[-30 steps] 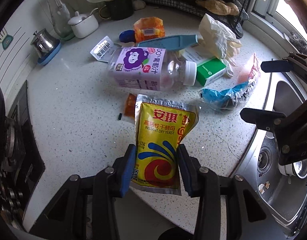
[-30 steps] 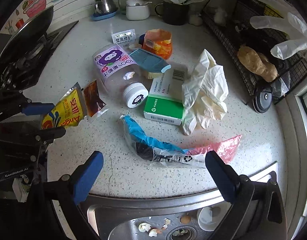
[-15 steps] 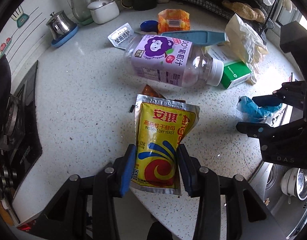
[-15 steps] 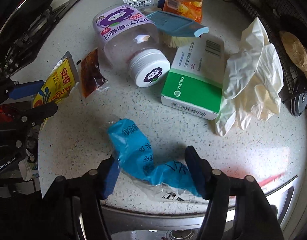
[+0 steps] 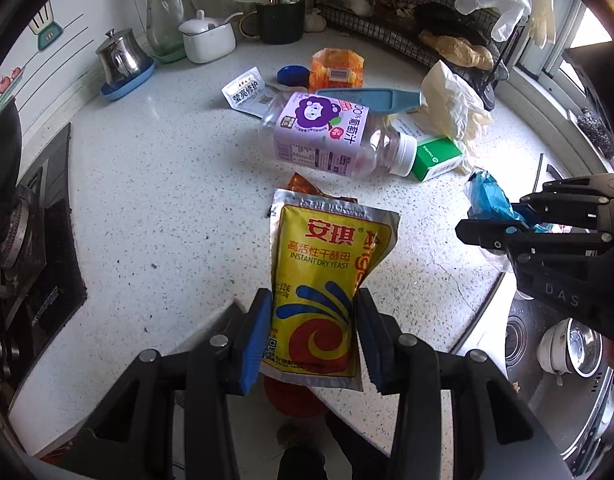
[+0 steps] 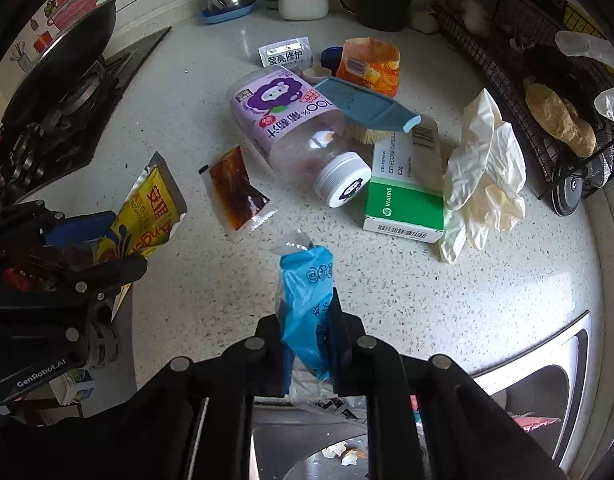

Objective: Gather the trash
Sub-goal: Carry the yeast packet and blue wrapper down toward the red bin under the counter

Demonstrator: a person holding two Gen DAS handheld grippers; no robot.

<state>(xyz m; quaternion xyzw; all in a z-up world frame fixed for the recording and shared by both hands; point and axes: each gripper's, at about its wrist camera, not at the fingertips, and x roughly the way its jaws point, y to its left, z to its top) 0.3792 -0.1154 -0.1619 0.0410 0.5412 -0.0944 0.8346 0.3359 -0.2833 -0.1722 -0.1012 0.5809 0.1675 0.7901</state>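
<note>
Right wrist: blue wrapper (image 6: 307, 300) pinched inside right claw (image 6: 307, 356).

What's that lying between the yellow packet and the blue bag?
A small brown sauce sachet flat on the counter, between the yeast packet and blue bag; right wrist view.

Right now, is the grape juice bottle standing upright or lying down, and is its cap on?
Lying down: the grape juice bottle rests sideways on the counter, white cap on.
</note>
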